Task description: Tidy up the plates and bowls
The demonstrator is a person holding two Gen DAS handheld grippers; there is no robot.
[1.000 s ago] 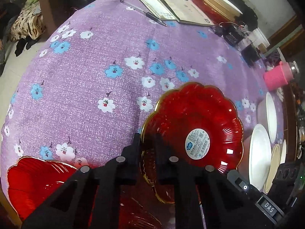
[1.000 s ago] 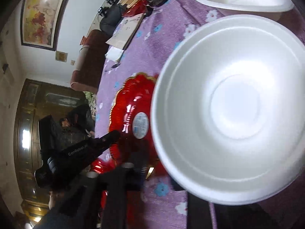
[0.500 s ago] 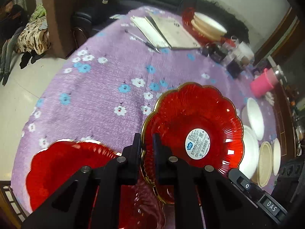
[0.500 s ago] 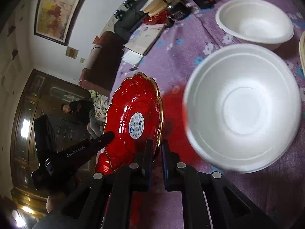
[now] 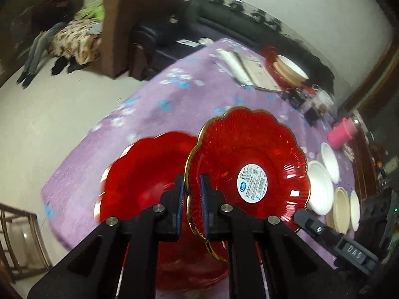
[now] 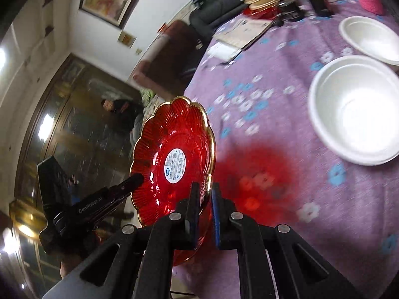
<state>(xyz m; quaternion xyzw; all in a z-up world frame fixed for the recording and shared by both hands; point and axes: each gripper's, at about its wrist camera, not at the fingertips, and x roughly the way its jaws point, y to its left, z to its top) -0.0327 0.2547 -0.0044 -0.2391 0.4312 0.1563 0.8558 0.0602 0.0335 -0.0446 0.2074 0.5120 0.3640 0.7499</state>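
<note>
Pinching the gold-trimmed rim of a scalloped red glass plate with a white barcode sticker [image 5: 249, 172], the left tongs [image 5: 192, 186] sit nearly closed, the plate's edge clamped between their blue-lined pads. In the left wrist view the plate is lifted and tilted above the purple flowered table [image 5: 174, 99], partly over a second red scalloped plate [image 5: 147, 182] that lies blurred below. To the right, stacked white foam bowls [image 5: 320, 186] rest on the table, another white bowl [image 5: 329, 159] just beyond them, and cream-coloured shallow dishes [image 5: 342, 209] beside. A pink cup [image 5: 343, 134] stands farther back, and a distant stack of plates [image 5: 290, 68] sits near the far edge.

In the right wrist view the right tongs [image 6: 205, 194] are likewise narrowed onto that same stickered plate's rim, on its lower edge, holding it upright off the table. The left gripper's black body [image 6: 99, 204] meets the plate from the left. Two white foam bowls [image 6: 354, 109] and [image 6: 369, 38] sit empty on the cloth.
</note>
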